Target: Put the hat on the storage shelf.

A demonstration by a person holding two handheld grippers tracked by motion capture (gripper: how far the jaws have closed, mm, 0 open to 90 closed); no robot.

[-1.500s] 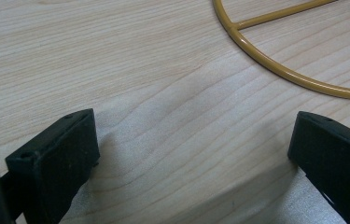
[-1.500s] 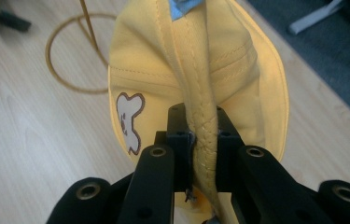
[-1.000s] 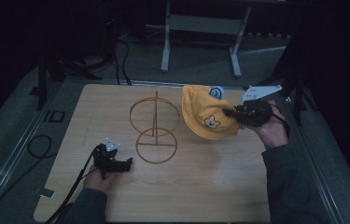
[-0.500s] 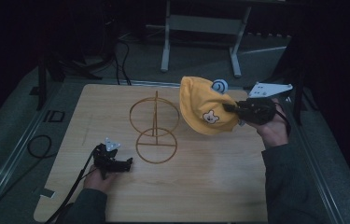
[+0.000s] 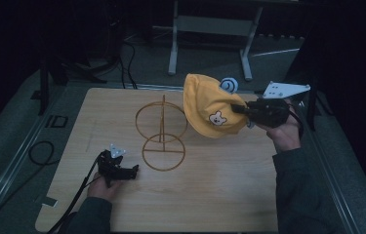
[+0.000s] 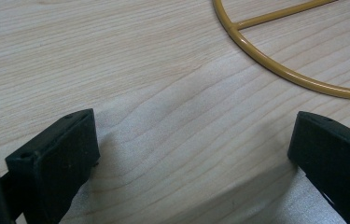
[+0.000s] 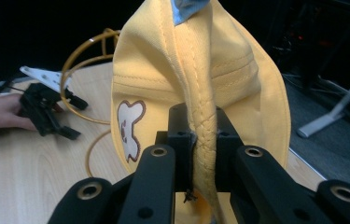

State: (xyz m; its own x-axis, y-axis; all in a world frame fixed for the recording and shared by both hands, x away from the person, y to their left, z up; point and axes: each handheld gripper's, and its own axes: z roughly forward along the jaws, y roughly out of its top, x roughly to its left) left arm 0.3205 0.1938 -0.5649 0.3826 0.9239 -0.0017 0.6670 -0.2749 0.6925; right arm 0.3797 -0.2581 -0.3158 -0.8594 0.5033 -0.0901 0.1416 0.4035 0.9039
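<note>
The left tongs (image 5: 131,170) rested wide on the table (image 5: 219,195), beside the wire stand (image 5: 162,131). The right tongs (image 5: 239,109) pinched the yellow hat (image 5: 210,105), lifted beside the stand's ring. The thin pinched hem might slip out.

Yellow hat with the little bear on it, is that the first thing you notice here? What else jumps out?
Yes. The yellow hat hangs above the table's right side, its edge pinched in the right gripper. Next comes the gold wire stand, two hoops on a post, mid-table. The left gripper rests open on the wood near the stand's base.
</note>
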